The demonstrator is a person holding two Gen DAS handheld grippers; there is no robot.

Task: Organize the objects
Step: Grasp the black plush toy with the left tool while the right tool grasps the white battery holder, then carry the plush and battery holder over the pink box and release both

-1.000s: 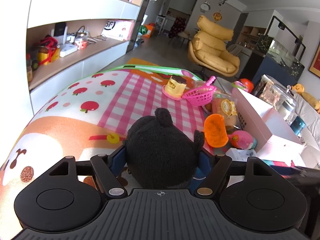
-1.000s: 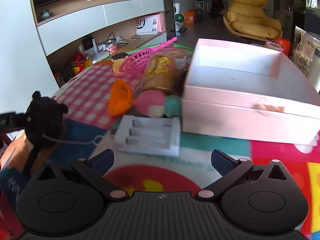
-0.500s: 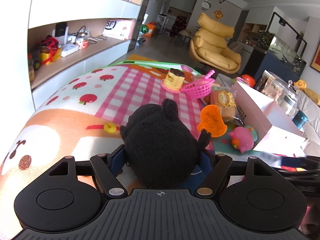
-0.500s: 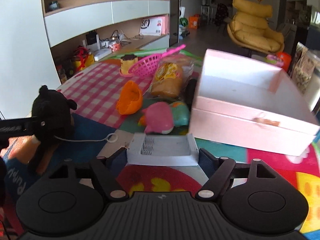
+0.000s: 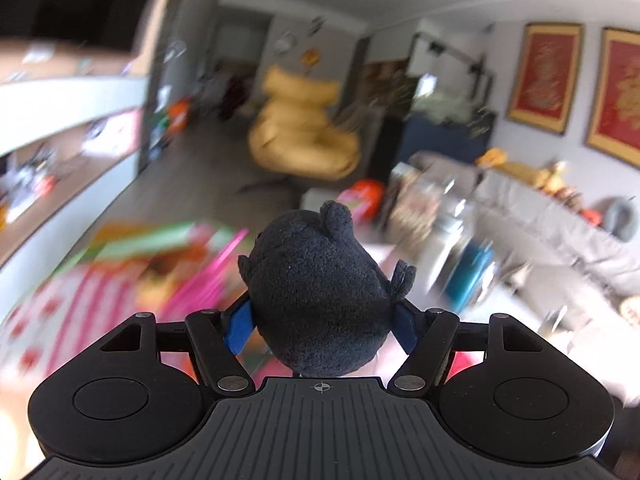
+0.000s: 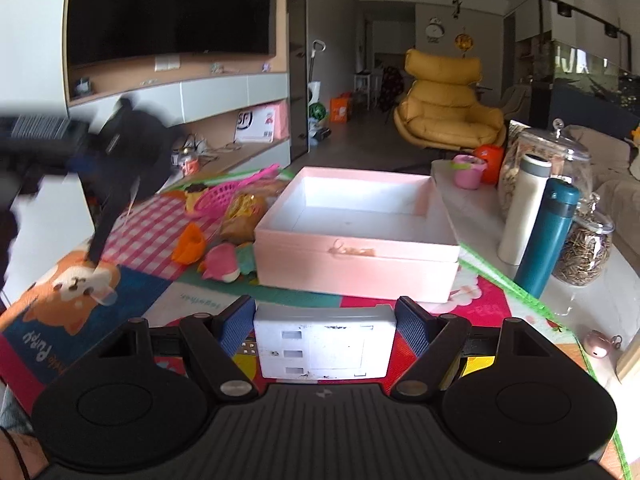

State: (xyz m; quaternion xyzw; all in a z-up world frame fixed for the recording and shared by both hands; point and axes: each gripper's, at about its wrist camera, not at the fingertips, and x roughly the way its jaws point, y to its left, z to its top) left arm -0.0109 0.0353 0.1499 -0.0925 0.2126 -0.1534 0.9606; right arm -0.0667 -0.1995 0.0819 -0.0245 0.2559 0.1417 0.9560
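A: Nearest the lens, the right hand-held gripper (image 6: 325, 312) was clamped on a white battery case (image 6: 325, 342), blue pads pressed to both its short sides, above the play mat (image 6: 100, 312).

B: And the left hand-held gripper (image 5: 323, 312)?

A: Closed around a black plush (image 5: 318, 292), up in the air. Its view was badly smeared, so it looked to be swinging fast. From the right wrist view the plush (image 6: 132, 148) was a dark blur off to the left, high above the mat.

B: Something dangled from it?

A: A long dark part and a thin cord hung down toward the mat. I couldn't tell whether they touched it.

B: Further out?

A: Just beyond the case sat the pink box (image 6: 360, 256), open and empty: the likely home for both items, I judged. Left of it lay an orange toy (image 6: 190, 244) and a pink toy (image 6: 222, 266), then a snack bag (image 6: 244, 216) and a pink basket (image 6: 218, 198). To the right stood a white bottle (image 6: 524, 208) and a teal bottle (image 6: 550, 236).

B: Risks?

A: The hanging cord could snag the basket or drag toys along. The plush is soft, so a quick swing might work it loose. And both grippers heading for one box could collide over it.
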